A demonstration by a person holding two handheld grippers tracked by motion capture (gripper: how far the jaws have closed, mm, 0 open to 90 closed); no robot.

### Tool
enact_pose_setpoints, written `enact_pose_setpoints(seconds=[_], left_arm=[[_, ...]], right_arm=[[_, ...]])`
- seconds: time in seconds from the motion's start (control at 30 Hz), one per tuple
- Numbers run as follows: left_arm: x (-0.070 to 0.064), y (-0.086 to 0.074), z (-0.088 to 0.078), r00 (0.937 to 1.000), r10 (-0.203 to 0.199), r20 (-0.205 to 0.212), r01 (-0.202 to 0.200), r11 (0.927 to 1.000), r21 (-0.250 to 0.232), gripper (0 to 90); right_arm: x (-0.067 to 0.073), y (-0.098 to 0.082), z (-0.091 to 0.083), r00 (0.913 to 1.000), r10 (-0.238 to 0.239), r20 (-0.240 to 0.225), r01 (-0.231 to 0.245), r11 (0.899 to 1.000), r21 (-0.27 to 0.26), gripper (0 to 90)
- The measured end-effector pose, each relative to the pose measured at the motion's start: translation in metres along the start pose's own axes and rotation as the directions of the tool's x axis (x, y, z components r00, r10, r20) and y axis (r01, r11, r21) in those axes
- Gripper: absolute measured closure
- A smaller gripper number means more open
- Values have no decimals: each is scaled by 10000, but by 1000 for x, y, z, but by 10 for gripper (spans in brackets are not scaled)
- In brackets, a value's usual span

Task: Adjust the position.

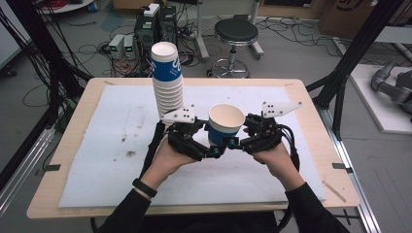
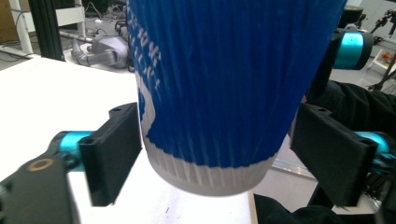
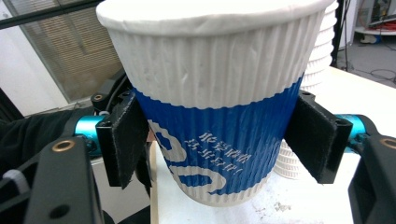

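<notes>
The right gripper [image 3: 217,140] clamps the blue-and-white ribbed paper cup [image 3: 215,107] across its blue band, both black pads pressed flat to the wall, and the cup stands upright with its open mouth up, held clear above the white foam mat [image 1: 116,145]. The left gripper [image 2: 217,149] comes at the same cup from the opposite side; in its own view the pads sit at the lower blue wall near the white base, the left pad touching or almost touching, the right pad with a thin sliver of gap (so I judge it about the cup but not yet gripping). The cup's long axis runs vertical, straight between the two hands, and in the high view it sits midway between both grippers, the right one carrying it.

Just behind the left gripper rises the tall stack of nested white paper cups [image 1: 167,77], leaning slightly, well clear of the held cup. The cup's base is hidden from above by the grippers, and its upper rim is cut off in the left gripper view.
</notes>
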State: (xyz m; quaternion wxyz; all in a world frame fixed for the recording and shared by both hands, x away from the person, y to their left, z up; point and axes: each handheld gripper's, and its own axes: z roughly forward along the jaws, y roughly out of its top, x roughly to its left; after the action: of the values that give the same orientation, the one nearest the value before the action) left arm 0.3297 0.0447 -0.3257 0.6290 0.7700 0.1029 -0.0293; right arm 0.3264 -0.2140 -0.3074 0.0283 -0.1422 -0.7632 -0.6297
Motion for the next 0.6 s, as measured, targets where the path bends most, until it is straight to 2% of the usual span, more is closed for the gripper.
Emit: enact_pose_setpoints(seconds=[0.27, 0.6], left_arm=[[0, 0, -1, 10000, 63, -51, -63, 10000, -24, 281], [-1, 0, -1, 9999, 151, -56, -150, 9999, 10, 291]], right_arm=[[1, 0, 2, 10000, 16, -61, -16, 10000, 9, 258], [2, -1, 3, 10000, -84, -48, 85, 10000, 48, 244]])
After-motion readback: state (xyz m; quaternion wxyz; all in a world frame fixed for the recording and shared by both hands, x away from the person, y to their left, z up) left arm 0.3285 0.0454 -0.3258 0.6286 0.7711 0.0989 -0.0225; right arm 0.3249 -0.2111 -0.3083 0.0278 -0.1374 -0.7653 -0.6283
